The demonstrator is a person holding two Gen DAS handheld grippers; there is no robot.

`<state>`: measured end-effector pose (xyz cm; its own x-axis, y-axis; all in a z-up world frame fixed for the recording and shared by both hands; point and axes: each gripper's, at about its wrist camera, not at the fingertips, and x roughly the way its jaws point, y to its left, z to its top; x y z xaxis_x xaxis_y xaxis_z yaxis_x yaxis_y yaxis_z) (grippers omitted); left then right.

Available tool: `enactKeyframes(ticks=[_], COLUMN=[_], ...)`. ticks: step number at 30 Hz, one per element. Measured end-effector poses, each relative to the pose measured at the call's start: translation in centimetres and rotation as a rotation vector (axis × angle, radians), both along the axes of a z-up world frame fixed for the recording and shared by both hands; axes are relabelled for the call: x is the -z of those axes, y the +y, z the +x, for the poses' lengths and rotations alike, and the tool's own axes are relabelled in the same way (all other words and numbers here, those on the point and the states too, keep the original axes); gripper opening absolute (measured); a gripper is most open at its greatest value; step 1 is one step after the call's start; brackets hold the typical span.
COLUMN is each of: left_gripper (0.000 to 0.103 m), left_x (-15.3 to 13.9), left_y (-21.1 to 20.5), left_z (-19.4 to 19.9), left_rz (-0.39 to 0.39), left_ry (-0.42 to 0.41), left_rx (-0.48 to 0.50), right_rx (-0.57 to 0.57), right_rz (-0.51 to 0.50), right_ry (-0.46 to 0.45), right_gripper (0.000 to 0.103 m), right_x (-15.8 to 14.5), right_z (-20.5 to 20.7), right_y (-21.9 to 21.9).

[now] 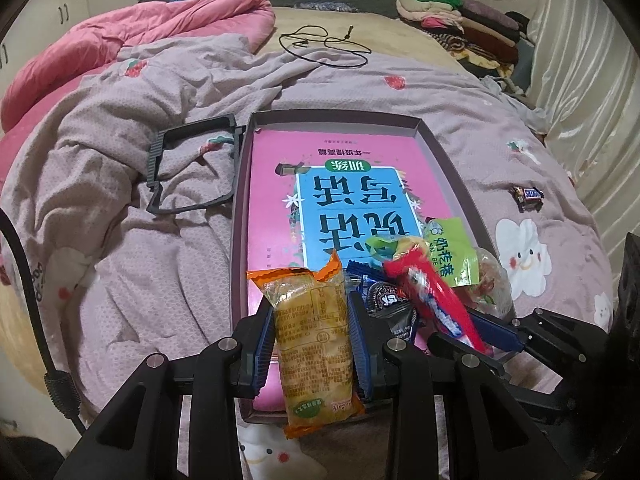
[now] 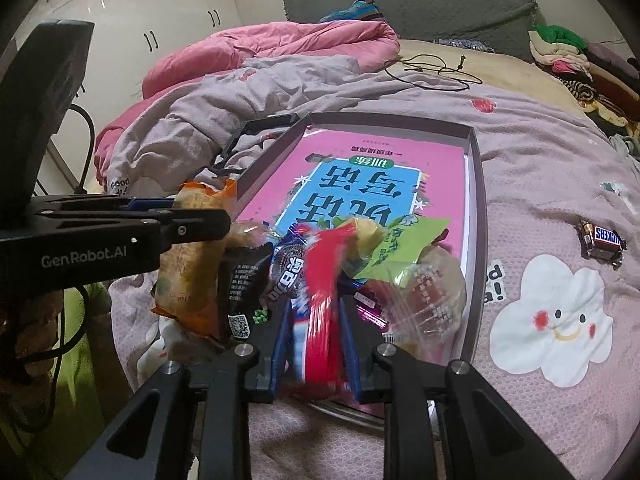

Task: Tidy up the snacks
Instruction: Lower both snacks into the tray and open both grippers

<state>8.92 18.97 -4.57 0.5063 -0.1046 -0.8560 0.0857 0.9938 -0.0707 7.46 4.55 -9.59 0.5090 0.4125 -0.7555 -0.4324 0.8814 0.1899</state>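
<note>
A shallow box (image 1: 444,160) (image 2: 478,168) lies on the bed with a pink and blue book (image 1: 344,184) (image 2: 360,184) inside. My left gripper (image 1: 312,320) is shut on an orange-edged yellow snack pack (image 1: 312,332) (image 2: 192,276) over the box's near end. My right gripper (image 2: 316,320) (image 1: 480,332) is shut on a red snack wrapper (image 2: 324,300) (image 1: 436,300). Beside them in the box lie a black and blue cookie pack (image 1: 388,304) (image 2: 280,276), a green packet (image 1: 452,252) (image 2: 404,240) and a clear packet (image 2: 432,296) (image 1: 492,280). A Snickers bar (image 1: 528,196) (image 2: 602,240) lies on the blanket to the right.
A black frame (image 1: 192,168) (image 2: 256,136) lies left of the box. A pink quilt (image 1: 132,40) is bunched at the back left. A black cord (image 1: 324,44) and folded clothes (image 1: 460,28) lie farther back. A curtain (image 1: 580,80) hangs on the right.
</note>
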Motion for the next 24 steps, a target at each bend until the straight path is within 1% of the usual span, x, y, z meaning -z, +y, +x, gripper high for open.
enactKeyframes(ticks=[7, 9, 10, 11, 14, 18, 24], left_gripper=[0.037, 0.045, 0.048, 0.053, 0.055, 0.063, 0.067], left_x=[-0.3, -0.4, -0.5, -0.7, -1.2, -1.8, -2.9], left_y=[0.0, 0.0, 0.0, 0.0, -0.1, -0.2, -0.2], left_z=[0.0, 0.1, 0.0, 0.0, -0.2, -0.5, -1.0], left_rz=[-0.001, 0.002, 0.003, 0.003, 0.005, 0.006, -0.005], left_ry=[-0.010, -0.013, -0.014, -0.018, -0.032, -0.046, -0.062], left_rx=[-0.006, -0.010, -0.013, -0.015, -0.011, -0.012, -0.018], right_rx=[0.016, 0.026, 0.032, 0.039, 0.059, 0.079, 0.106], right_rz=[0.017, 0.020, 0.025, 0.029, 0.032, 0.031, 0.024], right_ry=[-0.016, -0.023, -0.027, -0.032, -0.048, -0.064, -0.085], right_gripper=[0.035, 0.043, 0.044, 0.046, 0.049, 0.051, 0.059], right_x=[-0.9, -1.3, -1.5, -1.7, -2.3, -2.9, -3.8], right_z=[-0.3, -0.3, -0.3, -0.3, -0.3, -0.4, -0.7], right_y=[-0.8, -1.2, -1.4, -1.6, -2.3, -2.9, -3.5])
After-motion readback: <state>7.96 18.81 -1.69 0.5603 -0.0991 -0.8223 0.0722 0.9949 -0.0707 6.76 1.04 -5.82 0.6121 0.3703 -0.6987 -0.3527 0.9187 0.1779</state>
